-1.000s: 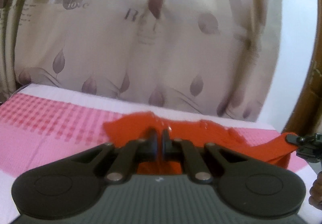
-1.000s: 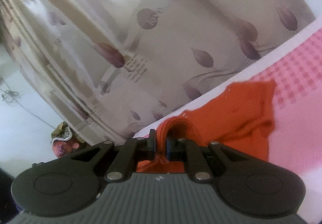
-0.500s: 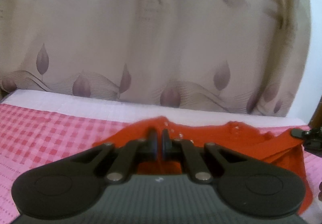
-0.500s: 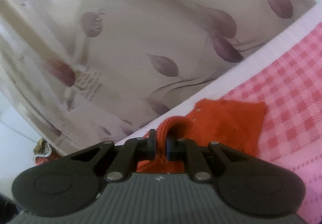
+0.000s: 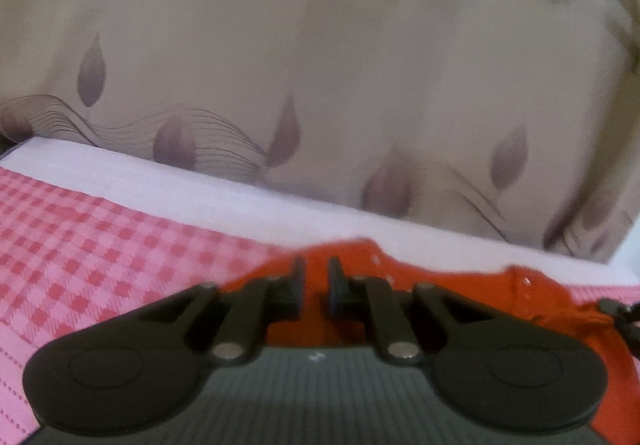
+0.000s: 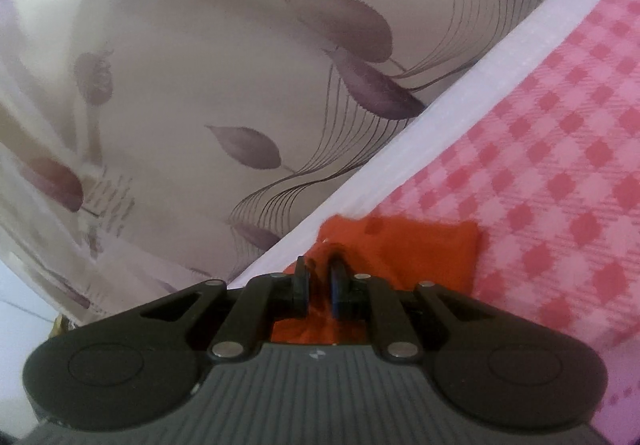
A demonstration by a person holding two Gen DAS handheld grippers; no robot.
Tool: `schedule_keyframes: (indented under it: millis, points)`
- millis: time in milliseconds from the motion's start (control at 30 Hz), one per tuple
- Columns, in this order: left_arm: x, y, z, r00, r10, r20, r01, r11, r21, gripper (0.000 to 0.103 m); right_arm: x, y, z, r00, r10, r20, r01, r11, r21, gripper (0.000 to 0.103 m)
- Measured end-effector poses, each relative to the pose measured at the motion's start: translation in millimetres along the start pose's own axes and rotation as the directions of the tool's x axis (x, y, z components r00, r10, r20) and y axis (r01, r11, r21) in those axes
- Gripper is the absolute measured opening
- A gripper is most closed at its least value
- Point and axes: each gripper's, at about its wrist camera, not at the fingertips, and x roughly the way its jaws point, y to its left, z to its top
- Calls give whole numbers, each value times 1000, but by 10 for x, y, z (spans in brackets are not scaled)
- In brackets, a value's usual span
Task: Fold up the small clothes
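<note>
A small orange garment [image 5: 460, 289] lies on the pink checked cloth near its far white border. My left gripper [image 5: 317, 277] is low over the garment's far edge, its jaws slightly apart with orange fabric showing in the gap. In the right wrist view the garment [image 6: 424, 249] lies flat by the border, and my right gripper [image 6: 318, 277] has its jaws slightly apart over a bunched bit of orange fabric. The right gripper's tip [image 5: 616, 309] shows at the right edge of the left wrist view, on the garment's corner.
The pink checked cloth [image 5: 100, 245] covers the surface, with a white border [image 5: 240, 201] along the far edge. A beige curtain with purple leaves [image 5: 320, 65] hangs right behind the border. It fills the left of the right wrist view [image 6: 200, 105].
Both grippers moved forward and down toward the far border, carrying the garment edge with them. Both pairs of jaws, shut on the fabric before, now stand slightly apart.
</note>
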Motion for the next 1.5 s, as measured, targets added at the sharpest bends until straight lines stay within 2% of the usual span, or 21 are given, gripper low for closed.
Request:
schedule_keyframes:
  millis: [33, 67, 100, 133, 200, 267, 433, 533, 633, 833, 1000, 1133, 1200, 1267, 1300, 1400, 1467, 1500]
  points:
    - [26, 20, 20, 1000, 14, -1, -14, 1000, -10, 34, -14, -18, 16, 1000, -1, 24, 1, 1000, 9, 19]
    - [34, 40, 39, 1000, 29, 7, -29, 999, -19, 56, -35, -45, 37, 999, 2, 41, -3, 1000, 25, 19]
    - [24, 58, 50, 998, 49, 29, -49, 998, -26, 72, -55, -69, 52, 999, 10, 53, -12, 999, 40, 19]
    - [-14, 73, 55, 995, 83, 64, -81, 996, -28, 74, -96, -80, 58, 997, 13, 70, -16, 999, 47, 20]
    - [-113, 94, 58, 989, 108, 103, -107, 994, -17, 75, -198, -75, 52, 995, 31, 91, -36, 998, 53, 23]
    - [-225, 103, 42, 990, 89, 110, -93, 995, 32, 75, -326, -7, 8, 995, 39, 89, -41, 999, 28, 27]
    - [-535, 136, -109, 990, 90, 110, -107, 981, 162, 75, -632, 274, -250, 1000, 19, 17, -17, 993, -117, 41]
    - [-672, 231, -213, 994, 84, 72, -95, 981, 166, 75, -793, 481, -502, 998, -61, -18, 55, 964, -260, 58]
    - [-733, 297, -354, 994, 104, 28, -107, 976, 187, 75, -929, 605, -716, 993, -115, -18, 101, 934, -344, 62]
    - [-798, 403, -595, 994, 104, -39, -96, 982, 163, 75, -1155, 570, -892, 984, -178, 3, 168, 923, -346, 68]
    - [-883, 415, -707, 995, 89, -36, -82, 983, 165, 75, -1230, 545, -969, 983, -184, 0, 174, 928, -331, 74]
    - [-880, 416, -737, 996, 76, -45, -68, 984, 163, 75, -1167, 582, -1016, 979, -201, -21, 180, 913, -366, 73]
    - [-906, 399, -742, 997, 71, -37, -64, 984, 168, 75, -1111, 620, -1042, 974, -224, -30, 194, 896, -399, 58]
    - [-930, 347, -742, 996, 88, -15, -83, 977, 195, 75, -1047, 653, -1058, 961, -273, -32, 234, 871, -432, 26]
    - [-936, 316, -744, 995, 101, -7, -97, 972, 216, 75, -1014, 662, -1063, 952, -303, -29, 259, 857, -445, 20]
    - [-949, 227, -752, 989, 148, 23, -149, 950, 276, 75, -1013, 640, -1032, 948, -317, -16, 280, 859, -429, 19]
    - [-969, 194, -742, 988, 151, 30, -153, 942, 299, 75, -1037, 595, -1000, 945, -327, -1, 300, 868, -395, 19]
    - [-984, 177, -737, 988, 153, 35, -156, 939, 308, 75, -1059, 580, -984, 951, -309, 2, 287, 879, -381, 19]
